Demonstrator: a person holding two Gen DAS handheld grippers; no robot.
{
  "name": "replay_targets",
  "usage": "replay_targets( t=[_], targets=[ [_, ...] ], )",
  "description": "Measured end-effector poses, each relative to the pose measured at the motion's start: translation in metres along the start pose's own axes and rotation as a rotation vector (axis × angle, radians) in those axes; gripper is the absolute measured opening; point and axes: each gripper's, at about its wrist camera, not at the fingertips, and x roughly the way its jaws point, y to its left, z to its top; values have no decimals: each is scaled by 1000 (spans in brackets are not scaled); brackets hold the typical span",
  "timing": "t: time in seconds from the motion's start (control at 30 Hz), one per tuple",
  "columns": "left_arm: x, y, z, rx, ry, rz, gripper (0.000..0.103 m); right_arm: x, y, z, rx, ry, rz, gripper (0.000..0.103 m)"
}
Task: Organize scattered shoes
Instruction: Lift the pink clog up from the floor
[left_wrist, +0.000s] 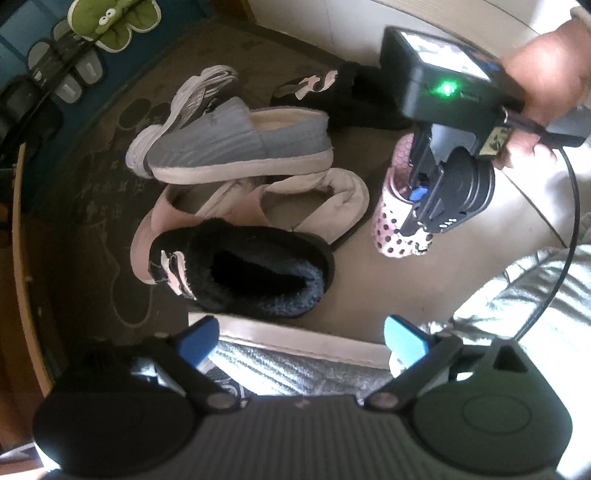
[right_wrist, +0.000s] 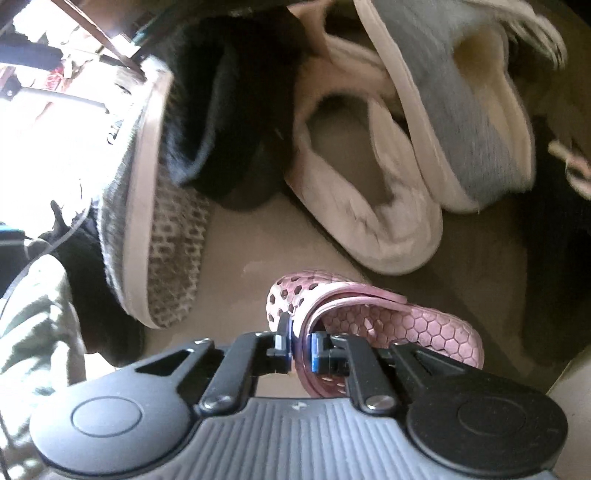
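A pink perforated clog (right_wrist: 406, 325) lies on the floor, and my right gripper (right_wrist: 299, 338) is shut on its side wall near the toe. In the left wrist view the same clog (left_wrist: 391, 236) sits under the right gripper (left_wrist: 413, 199), which a hand holds. My left gripper (left_wrist: 303, 339) stands open over a grey woven shoe (left_wrist: 295, 365) with a white sole rim, and its pads look clear of the shoe. Just beyond are a black fuzzy slipper (left_wrist: 251, 273), a pink and white slipper (left_wrist: 325, 199) and a grey slip-on (left_wrist: 236, 144), all piled together.
A white sneaker (left_wrist: 207, 85) and a second black slipper (left_wrist: 332, 96) lie behind the pile on a dark rug (left_wrist: 92, 184). At the far left stand grey slippers (left_wrist: 66, 74) and green frog slippers (left_wrist: 114, 18). A trouser leg (left_wrist: 517, 295) and a black cable (left_wrist: 572, 221) are at right.
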Motion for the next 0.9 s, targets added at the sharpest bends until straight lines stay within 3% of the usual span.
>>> replay_targets(
  t=[0.17,0.33,0.57,0.9],
  targets=[
    [-7,2,-3,-6,-22,6,93,-15,11,15,-54,-27,-14,10],
    [-15,6,-5,2,-39,37,85,-26,22,29,-98,-47,-36,10],
    [-30,19,-7,10,-73,117,85,-49,42,57,-187,-88,-48,10],
    [-57,56,-17,-74,-111,195,85,-79,92,110,-338,-159,-42,10]
  ],
)
